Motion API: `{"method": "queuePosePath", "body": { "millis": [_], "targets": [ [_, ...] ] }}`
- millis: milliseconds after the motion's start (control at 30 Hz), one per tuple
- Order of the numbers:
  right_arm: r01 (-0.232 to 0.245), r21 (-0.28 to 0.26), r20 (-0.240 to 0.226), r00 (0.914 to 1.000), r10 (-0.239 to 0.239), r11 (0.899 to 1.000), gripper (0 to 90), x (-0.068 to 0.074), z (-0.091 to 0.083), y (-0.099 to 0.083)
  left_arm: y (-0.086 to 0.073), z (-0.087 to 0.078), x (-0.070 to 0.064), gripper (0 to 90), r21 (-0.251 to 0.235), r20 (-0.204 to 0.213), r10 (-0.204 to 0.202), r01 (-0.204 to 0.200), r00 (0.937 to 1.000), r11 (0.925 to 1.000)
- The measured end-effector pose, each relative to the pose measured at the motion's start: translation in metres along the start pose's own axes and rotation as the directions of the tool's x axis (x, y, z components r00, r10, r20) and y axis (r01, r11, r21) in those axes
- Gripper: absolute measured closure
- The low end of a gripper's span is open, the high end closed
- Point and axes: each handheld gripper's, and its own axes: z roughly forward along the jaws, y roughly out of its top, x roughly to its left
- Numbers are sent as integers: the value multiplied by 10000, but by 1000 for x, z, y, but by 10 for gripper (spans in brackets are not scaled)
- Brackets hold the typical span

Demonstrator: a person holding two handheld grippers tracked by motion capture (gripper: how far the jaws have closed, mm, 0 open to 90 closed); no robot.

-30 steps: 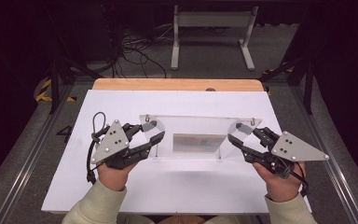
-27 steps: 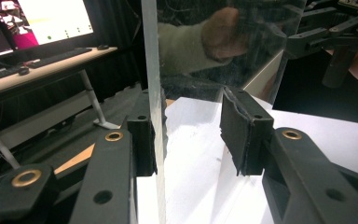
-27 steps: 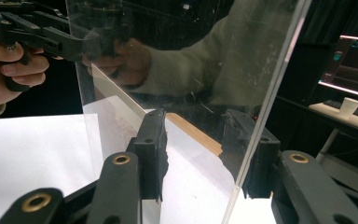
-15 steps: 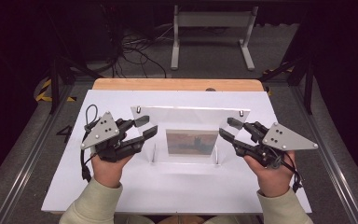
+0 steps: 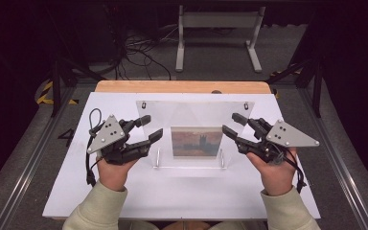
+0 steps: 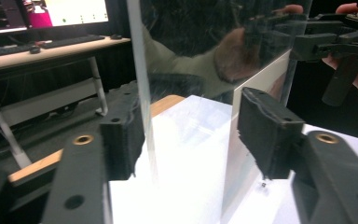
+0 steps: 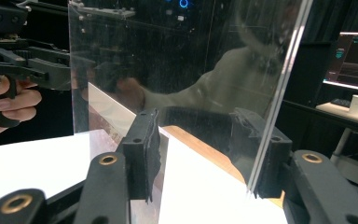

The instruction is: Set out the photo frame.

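Both grippers, left [image 5: 146, 132] and right [image 5: 233, 125], are now spreading off the frame [image 5: 195, 120] at mid-picture, so you're leaving it standing upright.

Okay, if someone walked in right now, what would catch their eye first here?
Probably the clear acrylic frame standing upright mid-table with a small picture in its lower middle. The left gripper and right gripper flank its side edges with jaws open, each edge lying between a pair of jaws. The white board beneath stands out against the dark room.
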Motion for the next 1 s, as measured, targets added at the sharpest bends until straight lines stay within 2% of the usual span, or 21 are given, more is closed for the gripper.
{"method": "queuePosePath", "body": {
  "millis": [133,333,533,767,933,1000],
  "targets": [
    [-274,88,-86,9996,275,9996,506,-6,7,-6,-4,1,4,361,-2,-96,-285,285,9995,9996],
    [-480,243,-246,9985,486,9986,500,-13,20,-15,-7,2,5,340,293,-262,-225,233,9994,9993],
    [-289,422,-151,9994,296,9987,475,-17,28,-20,-11,0,8,326,512,-400,-358,379,9986,9980],
    [-339,699,17,9994,339,9970,449,-22,33,-28,-14,-5,11,324,617,-540,-439,472,9976,9970],
    [-174,917,261,9995,151,9956,416,-24,32,-29,-17,-8,13,316,738,-615,-470,515,9970,9959],
    [-48,1011,427,9991,4,9949,372,-24,31,-27,-17,-10,14,311,776,-658,-511,562,9965,9954]
  ]
}}
